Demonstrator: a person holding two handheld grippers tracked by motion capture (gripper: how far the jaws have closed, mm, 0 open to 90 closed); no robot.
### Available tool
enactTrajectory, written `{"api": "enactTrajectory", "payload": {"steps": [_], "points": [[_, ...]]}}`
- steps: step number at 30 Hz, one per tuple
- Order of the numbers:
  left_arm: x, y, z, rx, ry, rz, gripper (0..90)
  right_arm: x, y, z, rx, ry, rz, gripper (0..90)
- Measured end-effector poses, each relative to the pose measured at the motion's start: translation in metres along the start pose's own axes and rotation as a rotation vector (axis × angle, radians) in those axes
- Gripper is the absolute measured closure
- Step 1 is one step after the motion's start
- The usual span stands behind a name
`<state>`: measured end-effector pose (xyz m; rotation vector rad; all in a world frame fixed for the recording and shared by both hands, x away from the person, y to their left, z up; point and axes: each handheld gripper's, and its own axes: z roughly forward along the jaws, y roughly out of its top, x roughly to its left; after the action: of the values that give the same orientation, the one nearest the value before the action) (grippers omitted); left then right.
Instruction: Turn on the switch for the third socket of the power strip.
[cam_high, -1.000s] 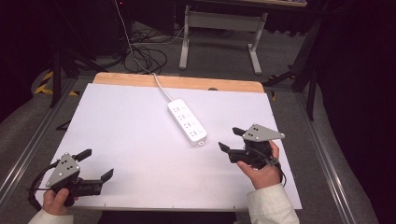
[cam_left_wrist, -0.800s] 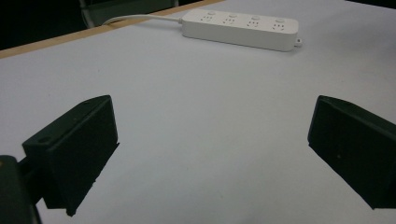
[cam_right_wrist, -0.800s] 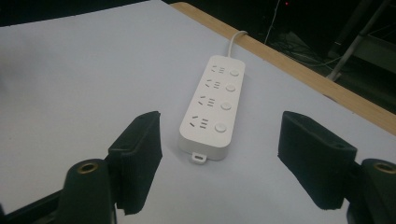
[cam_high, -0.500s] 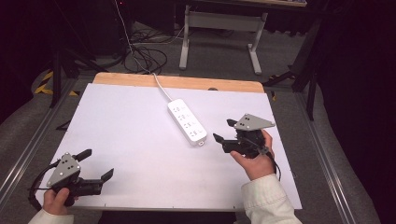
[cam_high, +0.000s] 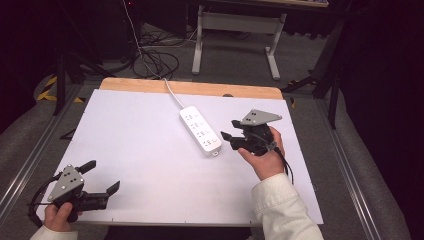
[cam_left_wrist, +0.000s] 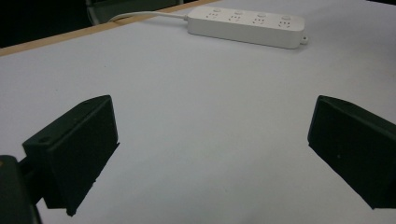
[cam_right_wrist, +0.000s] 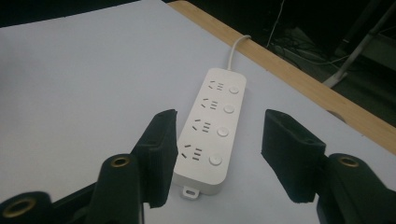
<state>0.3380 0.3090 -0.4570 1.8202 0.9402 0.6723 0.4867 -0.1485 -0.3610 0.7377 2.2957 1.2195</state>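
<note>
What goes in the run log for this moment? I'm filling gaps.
right claw: open, at power strip near end, no contact | left claw: open, empty, near table front-left corner | strip: flat, cable trailing off far edge

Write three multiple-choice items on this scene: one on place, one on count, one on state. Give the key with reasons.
1. Where does the power strip lie?
A. near the table's far edge, by the right gripper
B. beside the left gripper
C. on the floor

2. How many socket groups does it have?
A. two
B. four
C. six

3. How do the right gripper's jaws stand?
A. shut on the strip
B. shut on nothing
C. open

Key: 1 A, the high view places it there; 2 B, four sockets with buttons in the right gripper view; 3 C, jaws apart with the strip ahead.
</note>
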Motion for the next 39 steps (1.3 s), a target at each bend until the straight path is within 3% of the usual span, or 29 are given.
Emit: {"api": "enactTrajectory", "payload": {"steps": [4,10,14,25,39], "points": [[0.0,-0.001,-0.002,0.002,0.008,0.001,2.1,-0.007,0.005,0.014,0.014,0.051,0.052,53.9],[0.0,-0.001,-0.002,0.001,0.006,-0.005,2.1,-0.013,0.007,0.032,0.032,0.083,0.107,61.1],[0.0,-0.001,-0.001,0.0,0.001,-0.007,2.1,-0.015,0.007,0.045,0.054,0.102,0.129,73.9],[0.001,-0.001,-0.001,0.0,0.004,0.001,2.1,-0.016,0.002,0.077,0.079,0.074,0.106,90.0],[0.002,-0.001,0.0,-0.001,-0.007,-0.007,2.1,-0.021,-0.008,0.113,0.107,0.056,0.139,90.0]]}}
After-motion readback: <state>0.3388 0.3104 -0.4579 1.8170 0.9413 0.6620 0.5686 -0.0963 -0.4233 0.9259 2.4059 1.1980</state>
